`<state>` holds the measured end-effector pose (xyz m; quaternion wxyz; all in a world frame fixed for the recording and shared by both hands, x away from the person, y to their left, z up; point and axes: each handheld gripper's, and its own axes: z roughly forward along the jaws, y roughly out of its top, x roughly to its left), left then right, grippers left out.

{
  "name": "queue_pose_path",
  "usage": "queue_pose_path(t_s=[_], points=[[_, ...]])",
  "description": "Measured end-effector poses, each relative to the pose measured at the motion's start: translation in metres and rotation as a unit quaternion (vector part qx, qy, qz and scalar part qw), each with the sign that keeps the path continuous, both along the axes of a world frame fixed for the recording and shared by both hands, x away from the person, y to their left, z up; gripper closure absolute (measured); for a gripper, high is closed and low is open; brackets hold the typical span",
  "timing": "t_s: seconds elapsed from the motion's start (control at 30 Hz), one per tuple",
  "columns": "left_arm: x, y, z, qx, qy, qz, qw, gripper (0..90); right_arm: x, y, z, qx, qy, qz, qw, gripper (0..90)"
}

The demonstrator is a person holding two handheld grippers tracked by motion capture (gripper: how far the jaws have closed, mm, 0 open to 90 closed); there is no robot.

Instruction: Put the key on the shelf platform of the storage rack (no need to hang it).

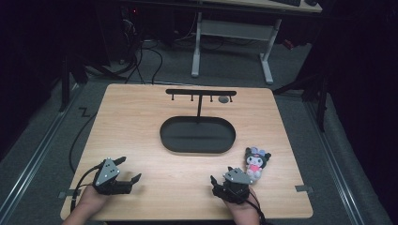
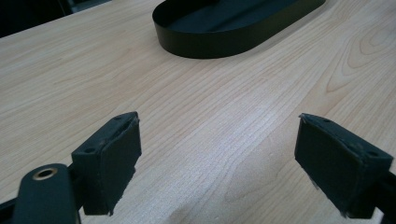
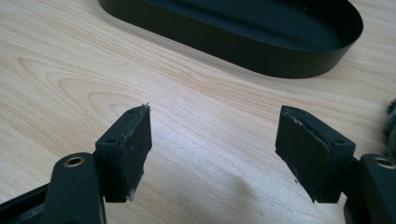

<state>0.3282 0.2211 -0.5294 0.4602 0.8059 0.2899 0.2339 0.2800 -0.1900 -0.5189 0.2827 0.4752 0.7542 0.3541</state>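
A small plush doll (image 1: 257, 161) with black ears and a pink body lies on the wooden table near its front right. My right gripper (image 1: 220, 174) rests just left of it, apart from it, jaws open with only bare wood between them (image 3: 215, 144); a sliver of the doll (image 3: 391, 122) shows at the right edge of the right gripper view. My left gripper (image 1: 131, 168) sits at the front left, its jaws wide open over bare wood (image 2: 217, 154). A black oval tray (image 1: 162, 136) lies in the middle of the table, beyond both grippers (image 2: 210, 46) (image 3: 280, 65).
A black T-shaped rack (image 1: 201, 92) with small hooks rises from the back of the tray; a small dark round thing (image 1: 224, 99) hangs under its right end. A white-legged desk (image 1: 267, 56) stands on the floor behind the table. Cables (image 1: 75, 140) trail at the left.
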Motion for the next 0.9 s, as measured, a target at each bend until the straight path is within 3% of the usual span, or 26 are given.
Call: queue_pose_path(t_s=[0.9], points=[[-0.0005, -0.0005, -0.0002, 0.001, -0.002, -0.001, 1.0, 15.5, 0.0014, 0.0017, -0.0061, -0.016, 0.016, 0.005, 0.9997, 27.5]])
